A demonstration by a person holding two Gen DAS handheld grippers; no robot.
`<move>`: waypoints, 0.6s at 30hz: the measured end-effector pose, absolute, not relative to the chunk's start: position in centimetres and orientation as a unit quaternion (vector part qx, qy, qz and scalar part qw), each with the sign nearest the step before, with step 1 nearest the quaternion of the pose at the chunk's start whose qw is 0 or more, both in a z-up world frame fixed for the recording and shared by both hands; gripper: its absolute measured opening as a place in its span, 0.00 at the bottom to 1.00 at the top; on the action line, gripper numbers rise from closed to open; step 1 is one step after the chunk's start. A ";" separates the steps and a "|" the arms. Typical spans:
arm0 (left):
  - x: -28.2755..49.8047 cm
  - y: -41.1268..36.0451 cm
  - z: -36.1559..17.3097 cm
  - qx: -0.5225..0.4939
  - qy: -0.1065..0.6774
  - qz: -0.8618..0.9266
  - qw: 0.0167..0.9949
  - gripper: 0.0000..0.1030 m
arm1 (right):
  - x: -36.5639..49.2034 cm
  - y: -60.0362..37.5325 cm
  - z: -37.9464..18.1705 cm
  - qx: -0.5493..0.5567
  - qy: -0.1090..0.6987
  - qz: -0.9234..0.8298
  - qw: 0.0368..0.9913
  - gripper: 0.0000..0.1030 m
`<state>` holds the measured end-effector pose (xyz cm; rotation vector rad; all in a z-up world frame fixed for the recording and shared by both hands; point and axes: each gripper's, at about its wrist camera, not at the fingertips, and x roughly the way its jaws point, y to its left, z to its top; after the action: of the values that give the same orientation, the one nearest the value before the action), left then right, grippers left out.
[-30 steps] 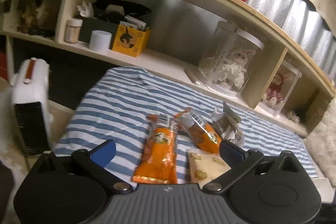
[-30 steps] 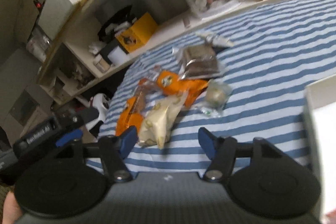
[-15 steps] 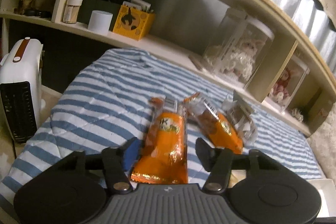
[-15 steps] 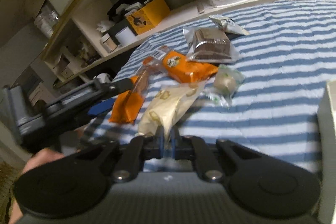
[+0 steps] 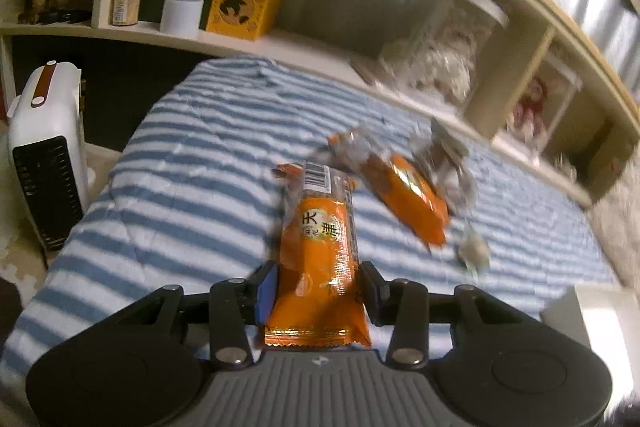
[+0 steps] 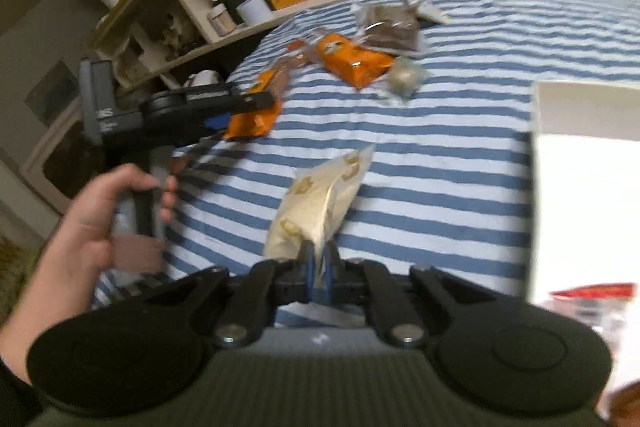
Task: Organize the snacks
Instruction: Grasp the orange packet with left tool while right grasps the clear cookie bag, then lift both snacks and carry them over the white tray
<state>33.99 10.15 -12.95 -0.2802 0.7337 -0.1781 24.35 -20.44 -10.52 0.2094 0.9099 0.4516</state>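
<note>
In the left wrist view my left gripper [image 5: 318,291] has its jaws closing on a long orange snack packet [image 5: 320,239], and both pads touch its sides. The right wrist view shows that left gripper [image 6: 240,107] from the side, over the same orange packet [image 6: 256,115], with a hand on its handle. My right gripper [image 6: 318,267] is shut on the corner of a cream snack bag [image 6: 320,195], which hangs over the striped blanket [image 6: 440,155]. A second orange packet [image 6: 352,61], a brown snack in clear wrap [image 6: 390,27] and a small round wrapped snack [image 6: 402,79] lie further back.
A white box [image 6: 580,187] stands at the right with a red and white packet [image 6: 592,299] in it. A wooden shelf [image 5: 240,39] with jars, a yellow box and doll cases runs behind the bed. A white heater [image 5: 44,155] stands on the floor at the left.
The left jaws have narrowed from wide open onto the long orange packet. The right jaws shut on the cream bag and carried it away from the pile, toward the white box.
</note>
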 end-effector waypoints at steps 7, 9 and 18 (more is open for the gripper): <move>31.9 9.4 -12.2 -0.104 0.420 -0.088 0.897 0.44 | 24.3 -20.9 -10.5 0.098 0.418 0.188 0.884 0.13; 31.4 9.3 -11.8 -0.085 0.444 -0.098 0.886 0.44 | 24.3 -20.5 -10.3 0.087 0.412 0.191 0.887 0.42; 30.3 10.0 -10.9 -0.076 0.451 -0.097 0.884 0.47 | 24.5 -16.4 -10.0 -0.025 0.377 0.198 0.905 0.75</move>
<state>30.26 10.00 -10.92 -0.1586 0.9377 -0.2013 24.52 -16.39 -9.99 -0.0520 0.7789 0.4084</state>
